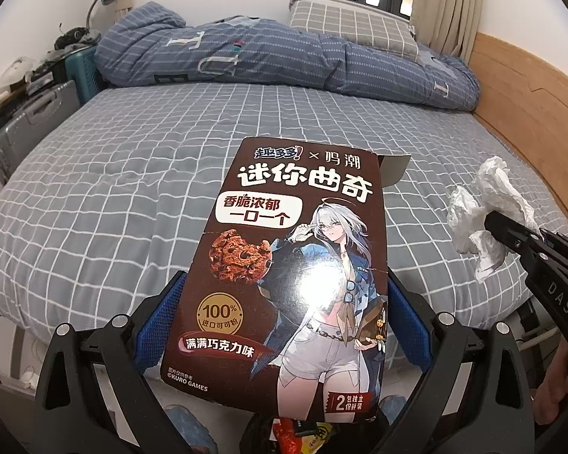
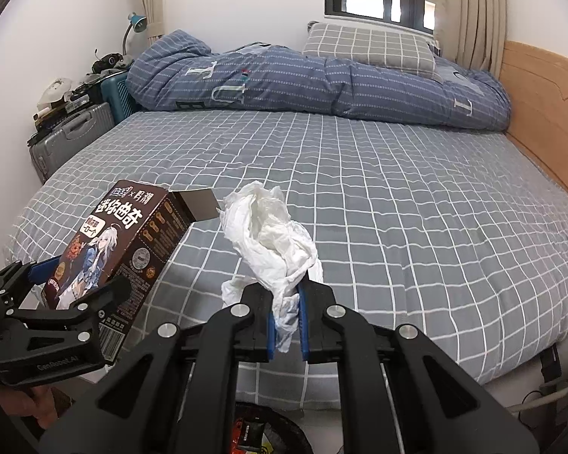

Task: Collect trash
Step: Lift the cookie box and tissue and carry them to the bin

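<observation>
My left gripper (image 1: 284,295) is shut on a brown cookie box (image 1: 295,265) with an anime figure and an open top flap. It holds the box upright above the near edge of the bed. The box (image 2: 110,253) and left gripper (image 2: 72,283) also show at the left of the right wrist view. My right gripper (image 2: 286,291) is shut on a crumpled white tissue (image 2: 272,230), held above the bed edge. The tissue (image 1: 484,208) and the right gripper (image 1: 511,232) show at the right of the left wrist view. A bin with wrappers (image 1: 303,435) lies below both grippers; it also shows in the right wrist view (image 2: 261,431).
The bed (image 2: 397,208) has a grey checked sheet, a rolled blue duvet (image 2: 322,83) and a pillow (image 2: 371,45) at the far side. A wooden headboard (image 2: 541,113) runs along the right. Suitcases (image 2: 72,136) with clutter stand at the left wall.
</observation>
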Demonstrator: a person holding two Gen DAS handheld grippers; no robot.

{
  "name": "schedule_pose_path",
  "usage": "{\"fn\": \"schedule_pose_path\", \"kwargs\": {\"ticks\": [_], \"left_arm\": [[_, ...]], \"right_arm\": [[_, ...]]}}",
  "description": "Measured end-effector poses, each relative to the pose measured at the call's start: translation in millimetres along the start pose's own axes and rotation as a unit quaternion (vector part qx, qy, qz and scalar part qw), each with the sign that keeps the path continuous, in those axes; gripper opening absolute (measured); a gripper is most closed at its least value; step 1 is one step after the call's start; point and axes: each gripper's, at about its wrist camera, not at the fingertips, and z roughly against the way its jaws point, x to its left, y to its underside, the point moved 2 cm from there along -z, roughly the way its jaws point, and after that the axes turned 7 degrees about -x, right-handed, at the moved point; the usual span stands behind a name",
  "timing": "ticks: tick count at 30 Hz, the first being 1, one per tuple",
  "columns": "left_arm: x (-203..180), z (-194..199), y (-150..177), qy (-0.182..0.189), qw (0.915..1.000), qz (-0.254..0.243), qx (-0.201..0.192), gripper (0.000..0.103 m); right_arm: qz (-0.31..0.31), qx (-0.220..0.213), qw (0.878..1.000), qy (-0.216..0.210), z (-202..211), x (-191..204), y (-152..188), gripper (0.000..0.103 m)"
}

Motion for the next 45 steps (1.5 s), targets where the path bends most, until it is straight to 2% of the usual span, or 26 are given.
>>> {"fn": "schedule_pose_path", "kwargs": {"ticks": [35, 45], "left_arm": [[-3.5, 63.4, 62.0, -0.009, 0.9998, 0.004, 0.016, 0.094], [-7.1, 76.2, 86.1, -0.019, 0.9993, -0.006, 0.033, 0.094]], "right_arm": [[-0.026, 0.028, 0.999, -0.011, 70.1, 21.5, 61.6, 0.008], [-0.029, 0.053, 0.998, -0.013, 89.1, 24.1, 89.5, 0.008]]}}
